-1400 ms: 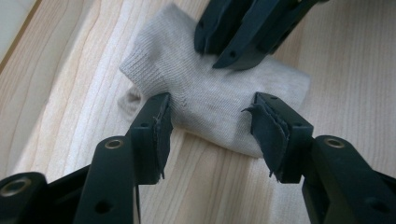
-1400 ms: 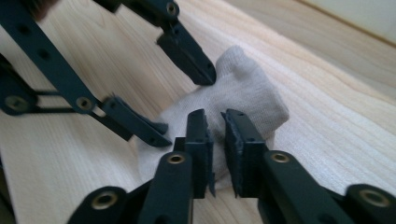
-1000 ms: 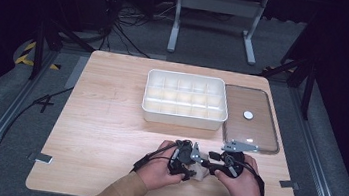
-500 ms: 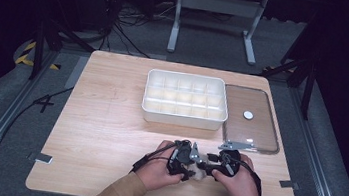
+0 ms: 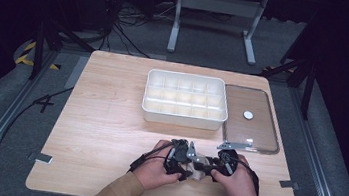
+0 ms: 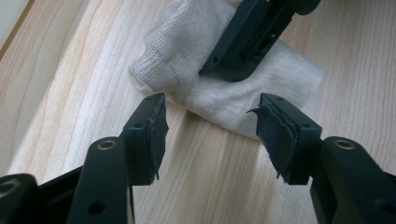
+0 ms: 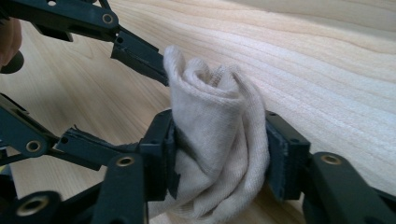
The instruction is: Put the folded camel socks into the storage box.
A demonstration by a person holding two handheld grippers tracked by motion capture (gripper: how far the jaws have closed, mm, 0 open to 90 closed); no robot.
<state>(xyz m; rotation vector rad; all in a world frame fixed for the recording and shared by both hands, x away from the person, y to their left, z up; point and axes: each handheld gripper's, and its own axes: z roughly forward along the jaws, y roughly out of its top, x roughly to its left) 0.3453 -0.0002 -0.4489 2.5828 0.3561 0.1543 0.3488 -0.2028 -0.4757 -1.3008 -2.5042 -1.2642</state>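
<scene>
Where right tool [image 7: 219, 154] pinches, cream knit cloth [image 7: 217, 154] bunches, probably sock.

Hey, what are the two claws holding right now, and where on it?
The right claw is shut on the rolled-up beige cloth, pinching the roll across its middle. The left claw is open, holding nothing, with the cloth just ahead of it.

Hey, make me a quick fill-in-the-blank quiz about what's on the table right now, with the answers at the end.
1. The right gripper has its jaws closed on a rolled-up beige ____.
2. The left gripper has its jaws ____, with nothing between them.
3. The white divided box sits on the table with its clear ____ lying flat on the table to its right.
4. All the compartments of the box are ____.

Answers: cloth; open; lid; empty
</scene>
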